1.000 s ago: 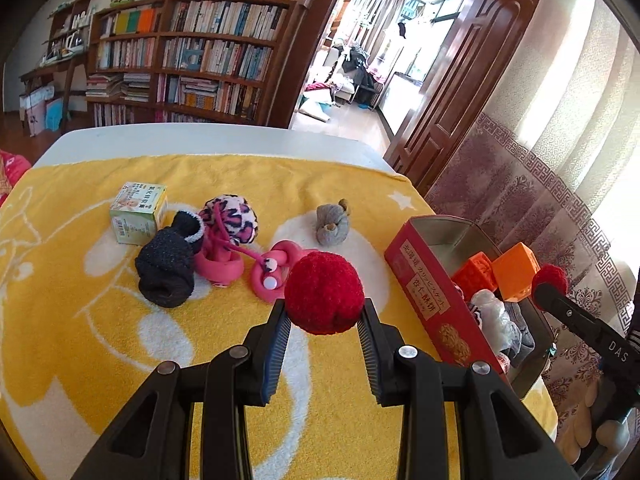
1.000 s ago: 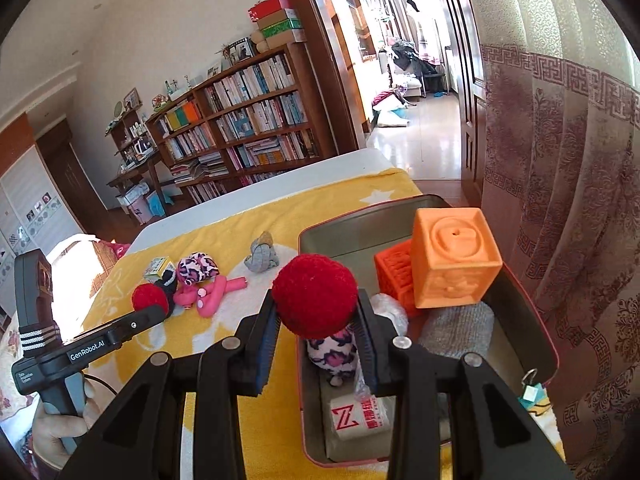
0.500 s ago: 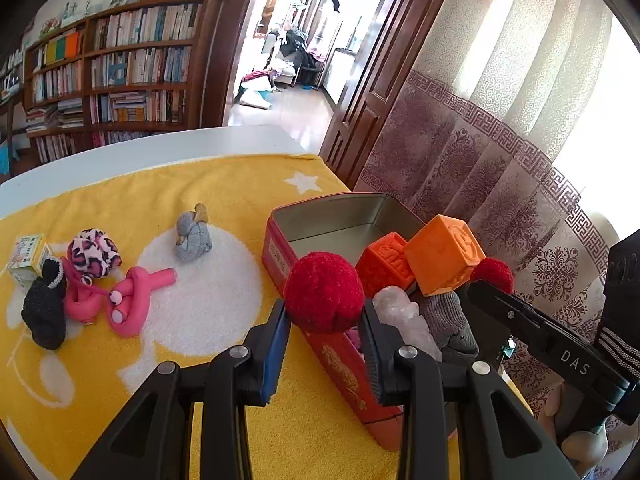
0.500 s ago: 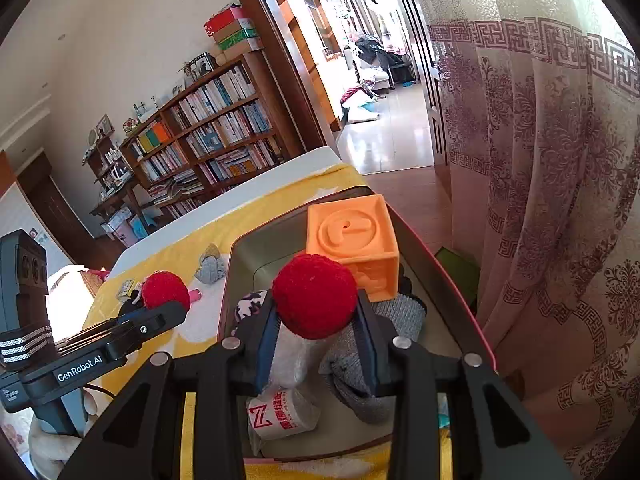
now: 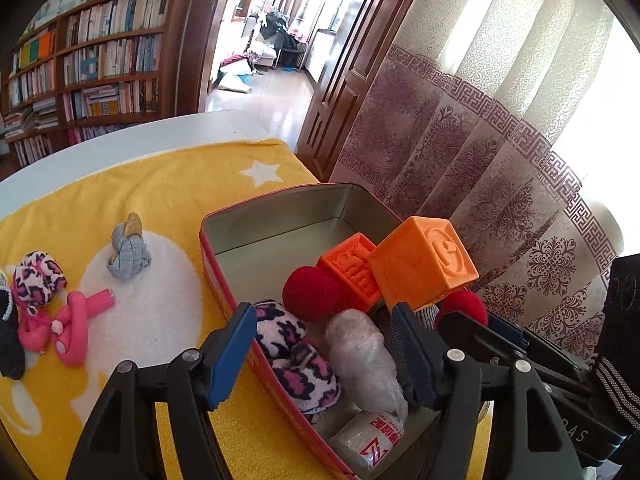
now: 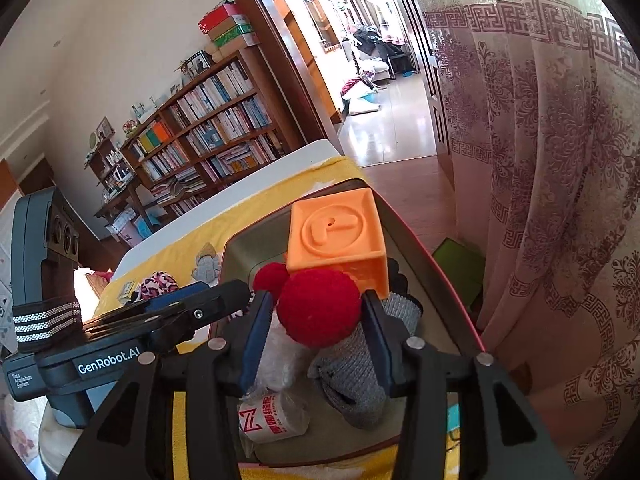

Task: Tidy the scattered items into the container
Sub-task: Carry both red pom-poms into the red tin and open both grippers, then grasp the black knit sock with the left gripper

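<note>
A red tin box [image 5: 224,276] stands on the yellow blanket [image 5: 168,196] and holds orange cubes [image 5: 424,264], a leopard sock [image 5: 296,352], a plastic-wrapped item and a white roll. My left gripper [image 5: 324,356] is open over the box; a red pompom [image 5: 312,294] lies loose inside beside the small orange cube. My right gripper [image 6: 316,336] is shut on a second red pompom [image 6: 320,308] above the box's near end, over a grey sock [image 6: 356,376]. The loose pompom [image 6: 270,276] shows behind it.
On the blanket to the left lie a grey sock ball [image 5: 128,252], a pink toy [image 5: 76,328], a leopard sock ball [image 5: 38,276] and a black sock [image 5: 8,340]. A patterned curtain [image 5: 500,168] hangs right of the box. A bookshelf [image 5: 80,76] stands behind.
My left gripper swung right over the box, opened and let its red pompom fall inside. My right gripper moved further over the box, still holding its pompom.
</note>
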Demonstrator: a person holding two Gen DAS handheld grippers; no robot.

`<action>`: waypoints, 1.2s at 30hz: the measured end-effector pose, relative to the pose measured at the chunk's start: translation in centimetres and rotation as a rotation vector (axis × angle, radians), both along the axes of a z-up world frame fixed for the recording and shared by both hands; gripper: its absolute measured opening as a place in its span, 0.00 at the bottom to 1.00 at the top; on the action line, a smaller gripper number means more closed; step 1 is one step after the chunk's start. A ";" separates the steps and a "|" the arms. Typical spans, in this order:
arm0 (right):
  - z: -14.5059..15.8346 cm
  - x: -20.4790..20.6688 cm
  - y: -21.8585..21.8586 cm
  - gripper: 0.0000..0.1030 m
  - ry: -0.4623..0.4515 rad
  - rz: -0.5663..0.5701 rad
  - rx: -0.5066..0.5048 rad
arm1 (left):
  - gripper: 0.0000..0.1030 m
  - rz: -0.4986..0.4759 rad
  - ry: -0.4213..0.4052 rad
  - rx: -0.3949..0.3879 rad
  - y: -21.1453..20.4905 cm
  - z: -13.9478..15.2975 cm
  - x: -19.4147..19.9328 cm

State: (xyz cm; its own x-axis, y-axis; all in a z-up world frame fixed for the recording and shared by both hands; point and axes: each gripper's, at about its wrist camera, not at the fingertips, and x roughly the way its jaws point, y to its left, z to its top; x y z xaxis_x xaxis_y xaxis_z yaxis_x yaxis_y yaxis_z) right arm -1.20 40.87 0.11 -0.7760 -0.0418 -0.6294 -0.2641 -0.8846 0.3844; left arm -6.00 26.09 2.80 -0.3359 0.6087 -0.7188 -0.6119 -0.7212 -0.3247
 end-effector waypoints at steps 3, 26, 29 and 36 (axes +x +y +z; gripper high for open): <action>0.0 0.2 0.4 0.58 0.008 -0.021 -0.010 | 0.73 0.023 -0.002 0.005 -1.1 0.2 -0.2; 2.3 -1.4 -6.7 0.58 0.043 0.088 0.033 | 0.73 0.328 -0.009 0.033 -16.1 -0.5 -1.1; 2.4 -2.2 -8.6 0.58 0.038 0.136 0.042 | 0.73 0.387 -0.023 0.038 -18.9 -0.9 -1.5; 1.9 -4.2 -13.5 0.58 0.004 0.246 0.069 | 0.73 0.498 -0.051 0.042 -24.5 -2.1 -2.0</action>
